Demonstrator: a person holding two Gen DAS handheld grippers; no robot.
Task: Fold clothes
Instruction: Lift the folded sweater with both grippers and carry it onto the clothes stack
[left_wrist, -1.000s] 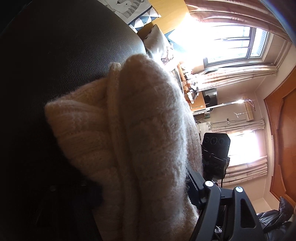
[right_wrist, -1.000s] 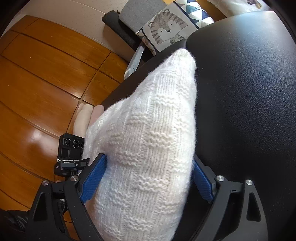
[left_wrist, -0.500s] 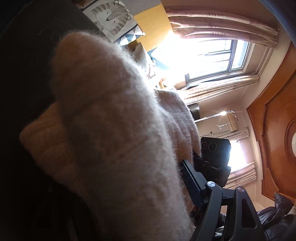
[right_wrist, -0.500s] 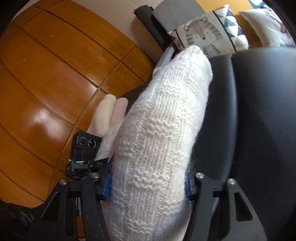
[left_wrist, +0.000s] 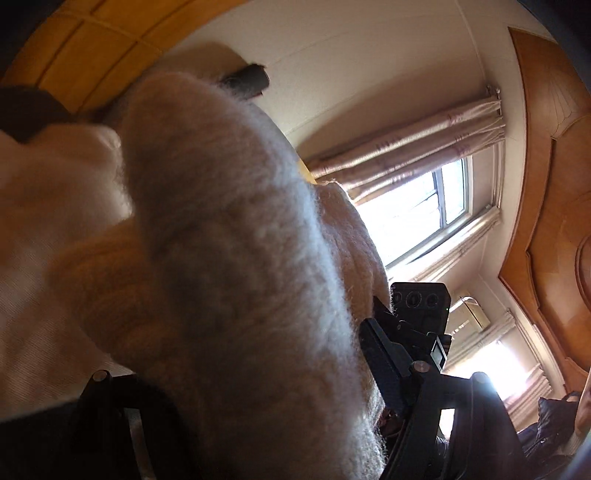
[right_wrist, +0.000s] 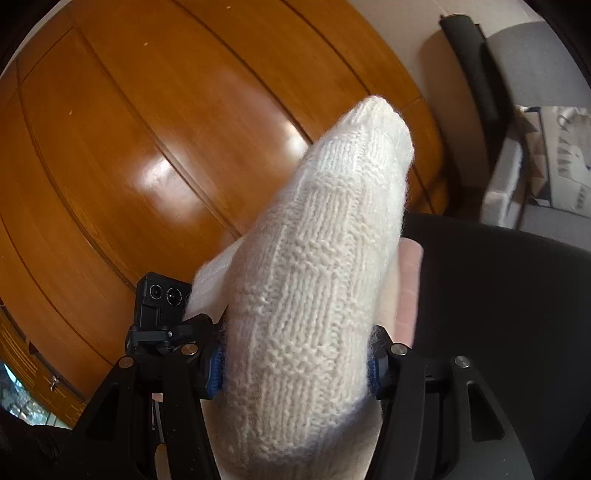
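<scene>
A thick, fuzzy white knitted garment (right_wrist: 317, 277) is bunched into a fat roll that sticks out forward. My right gripper (right_wrist: 295, 373) is shut on it, and both blue pads dig into the knit. In the left wrist view the same knit (left_wrist: 240, 258) fills the frame, backlit and blurred. My left gripper (left_wrist: 240, 369) is closed around it; its right finger (left_wrist: 384, 354) presses the wool, and its left finger sits in shadow. The garment hangs in the air between both grippers. The left gripper's camera block (right_wrist: 162, 299) shows beside the knit.
A black leather seat (right_wrist: 498, 295) lies low at the right. Glossy wooden panelling (right_wrist: 129, 147) fills the left. A grey cushion (right_wrist: 535, 74) and a patterned cushion (right_wrist: 565, 155) sit at the far right. A bright window (left_wrist: 417, 210) with curtains (left_wrist: 406, 147) is beyond.
Both grippers have risen with the knit, off the black seat. The right jaws have narrowed onto the wool. Both views have swung up toward the wall, window and ceiling.
</scene>
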